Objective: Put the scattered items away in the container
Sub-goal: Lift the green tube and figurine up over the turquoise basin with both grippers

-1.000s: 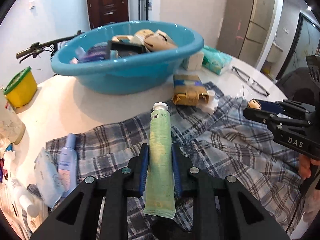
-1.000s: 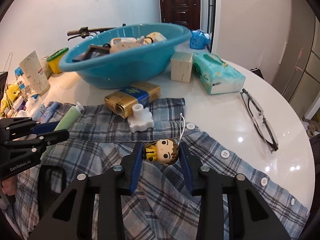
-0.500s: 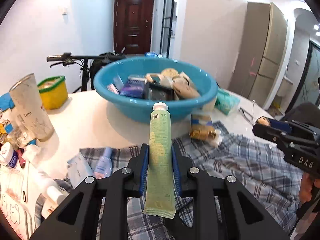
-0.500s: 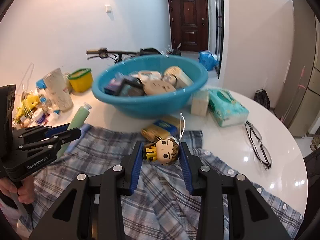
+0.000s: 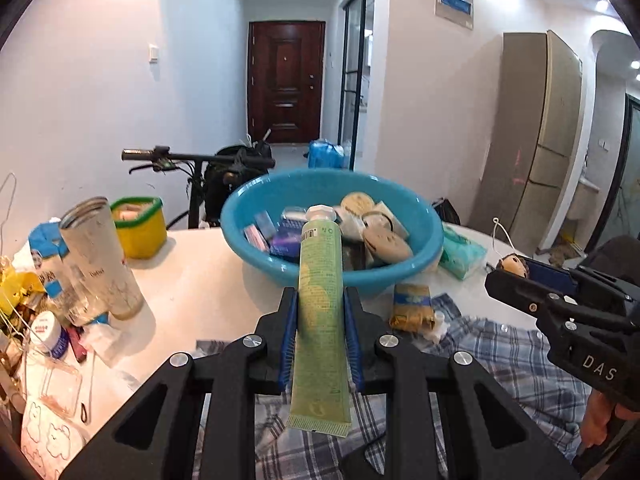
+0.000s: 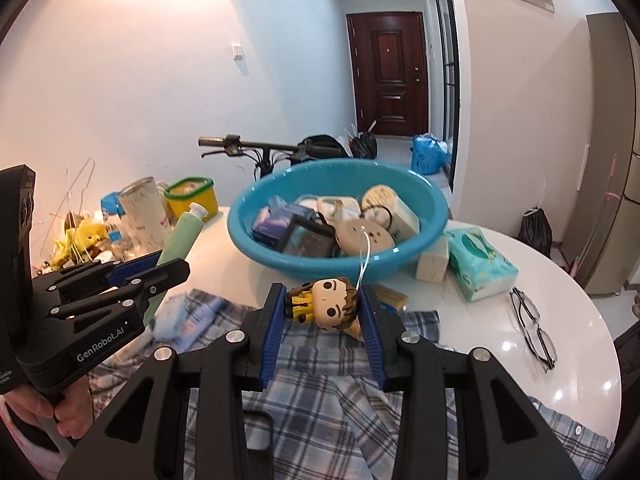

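Note:
My left gripper [image 5: 320, 300] is shut on a green tube [image 5: 321, 308] with a white cap, held in the air short of the blue basin [image 5: 400, 268]; the tube also shows in the right wrist view [image 6: 182, 236]. My right gripper [image 6: 323, 300] is shut on a small big-headed figurine [image 6: 326, 306] with a white loop string, held above the plaid shirt [image 6: 320, 380]. The basin [image 6: 432, 216] holds several boxes and packets. In the left wrist view the right gripper [image 5: 516, 276] is at the right with the figurine [image 5: 512, 264].
A gold-blue pack [image 5: 412, 306] and a tissue pack [image 6: 480, 264] lie by the basin. A small box [image 6: 432, 262] stands beside it. Glasses [image 6: 534, 328] lie right. A cup [image 5: 102, 256], yellow tub [image 5: 138, 226] and clutter sit left. A bicycle handlebar [image 6: 256, 146] is behind.
Both grippers have risen from the shirt with their items and now sit higher, level with the basin's rim. The grips have not changed.

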The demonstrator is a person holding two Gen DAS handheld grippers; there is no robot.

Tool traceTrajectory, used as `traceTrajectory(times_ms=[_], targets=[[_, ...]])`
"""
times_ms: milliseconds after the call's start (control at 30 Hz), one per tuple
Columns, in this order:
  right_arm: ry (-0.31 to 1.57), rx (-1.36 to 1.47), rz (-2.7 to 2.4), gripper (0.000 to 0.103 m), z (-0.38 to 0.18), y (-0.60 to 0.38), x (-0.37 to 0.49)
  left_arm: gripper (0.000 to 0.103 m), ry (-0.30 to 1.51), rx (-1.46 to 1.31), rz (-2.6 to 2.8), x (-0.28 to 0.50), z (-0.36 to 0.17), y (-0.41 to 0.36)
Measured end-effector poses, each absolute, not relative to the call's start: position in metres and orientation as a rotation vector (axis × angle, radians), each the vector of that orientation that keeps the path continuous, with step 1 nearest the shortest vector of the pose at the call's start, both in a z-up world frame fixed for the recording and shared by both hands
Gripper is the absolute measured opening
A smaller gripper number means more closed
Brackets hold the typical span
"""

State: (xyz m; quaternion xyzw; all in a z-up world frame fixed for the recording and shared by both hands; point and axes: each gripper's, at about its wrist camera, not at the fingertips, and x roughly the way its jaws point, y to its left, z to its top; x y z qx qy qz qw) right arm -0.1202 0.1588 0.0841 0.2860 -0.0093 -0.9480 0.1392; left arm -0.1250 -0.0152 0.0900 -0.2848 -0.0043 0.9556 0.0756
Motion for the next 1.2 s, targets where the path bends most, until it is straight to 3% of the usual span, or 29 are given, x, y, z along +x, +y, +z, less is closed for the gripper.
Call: traceTrajectory(times_ms=[367,833,1200], targets=[[-0.045,0.652,-2.805,0.035,0.13,0.159,-0.122,0.024,-0.002,-0.704,2.912,-0.125,0.14,-0.018],[-0.071,0.337,-2.944,0.035,0.2,0.168,-0.121,0.024,-0.04,-0.324,2.941,-0.122,0.22,0.004],[-0.062,0.198,-3.002,0.035,0.22,0.161,-0.14,0.024,-0.046,-0.228,2.948,-0.152,0.235,0.019]])
